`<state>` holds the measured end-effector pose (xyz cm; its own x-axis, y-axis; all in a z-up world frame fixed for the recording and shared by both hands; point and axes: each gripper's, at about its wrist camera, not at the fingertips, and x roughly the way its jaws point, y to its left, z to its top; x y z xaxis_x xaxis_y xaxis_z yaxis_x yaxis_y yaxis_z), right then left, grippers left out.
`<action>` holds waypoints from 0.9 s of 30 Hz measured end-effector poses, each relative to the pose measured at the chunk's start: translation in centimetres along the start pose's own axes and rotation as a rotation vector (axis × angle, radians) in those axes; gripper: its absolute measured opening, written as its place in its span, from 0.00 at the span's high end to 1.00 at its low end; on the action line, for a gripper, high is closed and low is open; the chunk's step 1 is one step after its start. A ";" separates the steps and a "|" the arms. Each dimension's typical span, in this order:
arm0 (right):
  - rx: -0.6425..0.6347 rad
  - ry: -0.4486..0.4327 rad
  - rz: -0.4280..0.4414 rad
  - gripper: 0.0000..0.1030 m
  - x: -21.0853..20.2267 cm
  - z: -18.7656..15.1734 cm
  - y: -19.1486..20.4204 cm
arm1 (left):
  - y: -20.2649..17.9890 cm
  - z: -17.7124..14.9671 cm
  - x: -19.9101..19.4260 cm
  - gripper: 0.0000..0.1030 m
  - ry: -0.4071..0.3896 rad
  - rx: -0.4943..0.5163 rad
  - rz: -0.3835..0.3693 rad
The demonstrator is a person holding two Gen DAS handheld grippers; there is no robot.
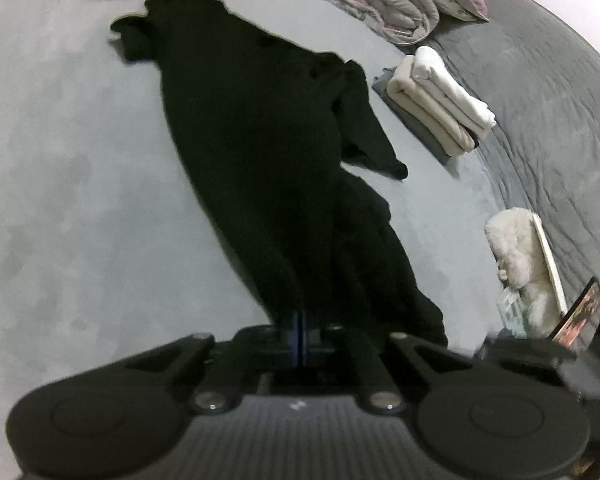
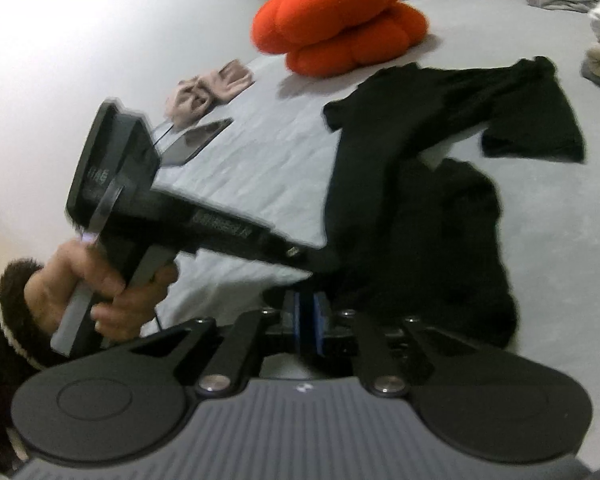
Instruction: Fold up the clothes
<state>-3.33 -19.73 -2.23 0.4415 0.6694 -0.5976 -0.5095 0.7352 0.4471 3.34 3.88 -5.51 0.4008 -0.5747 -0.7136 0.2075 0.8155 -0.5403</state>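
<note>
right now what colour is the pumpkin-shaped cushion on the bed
Orange, with a green top; the pumpkin-shaped cushion shows best in the right wrist view.

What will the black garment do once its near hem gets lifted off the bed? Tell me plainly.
The black garment will probably hang limp: it already lies creased, with one sleeve flopped aside. It looks thin, so likely light. Pinched at one point by the left gripper, it would likely bunch and trail across the bed rather than rise flat.

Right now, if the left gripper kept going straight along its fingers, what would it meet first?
The black garment. The left gripper is already shut at its near hem, and the dark cloth stretches ahead along that line over the grey bed. Whether the fingers actually pinch cloth is hard to tell.
</note>
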 end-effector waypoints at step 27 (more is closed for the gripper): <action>0.321 -0.198 -0.266 0.61 3.8 3.7 -9.7 | 0.7 -2.5 -0.9 0.80 0.068 0.143 -0.016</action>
<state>6.05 -23.92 -6.41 0.6744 0.4376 -0.5947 -0.1183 0.8591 0.4980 0.89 4.80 -6.38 0.3357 -0.5868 -0.7368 0.3399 0.8050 -0.4863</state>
